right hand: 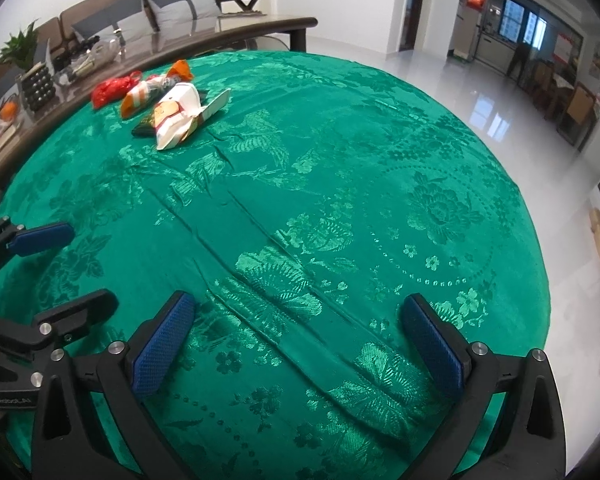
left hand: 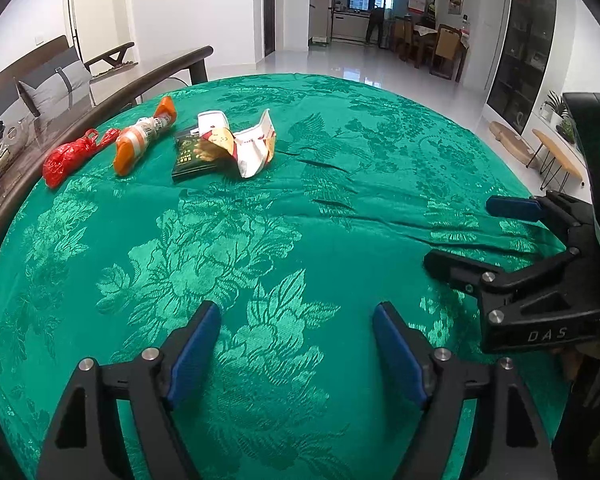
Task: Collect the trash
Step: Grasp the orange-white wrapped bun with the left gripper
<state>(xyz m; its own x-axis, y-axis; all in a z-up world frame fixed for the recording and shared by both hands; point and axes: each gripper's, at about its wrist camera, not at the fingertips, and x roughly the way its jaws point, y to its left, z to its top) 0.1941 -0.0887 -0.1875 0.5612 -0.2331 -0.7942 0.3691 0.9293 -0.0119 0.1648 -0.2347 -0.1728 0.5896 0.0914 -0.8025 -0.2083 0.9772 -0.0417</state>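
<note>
While both grippers hang over the counter (left hand: 300, 208), nothing lies between either pair of fingers.

Left wrist view: the left gripper (left hand: 297, 354) stands wide apart, its blue pads facing each other over bare green patterned cloth; it holds nothing. All the trash sits well ahead of the fingers and to their left, near the far edge of the counter. In a row from left to right: a red plastic bag (left hand: 74, 156), knotted and crumpled; an orange wrapper (left hand: 144, 136) lying just beside it; a dark green packet (left hand: 190, 156) flat on the cloth; and a crumpled white paper bag (left hand: 244, 140) resting partly on the packet. The right gripper (left hand: 456, 236) enters from the right of the fingers, its own fingers apart and empty, over the cloth.

Right wrist view: the right gripper (right hand: 300, 344) is wide open over creased cloth, gripping nothing. The trash is far ahead and left of the fingers: white paper bag (right hand: 178, 116) nearest, overlapping the dark green packet (right hand: 142, 128); orange wrapper (right hand: 156, 86) behind it; red plastic bag (right hand: 110, 90) furthest left. The left gripper (right hand: 88, 268) shows at the left of the fingers, parted and empty. Beyond the counter (right hand: 380, 160) a dark wooden table (right hand: 236, 34) carries small items, too blurred to tell.
</note>
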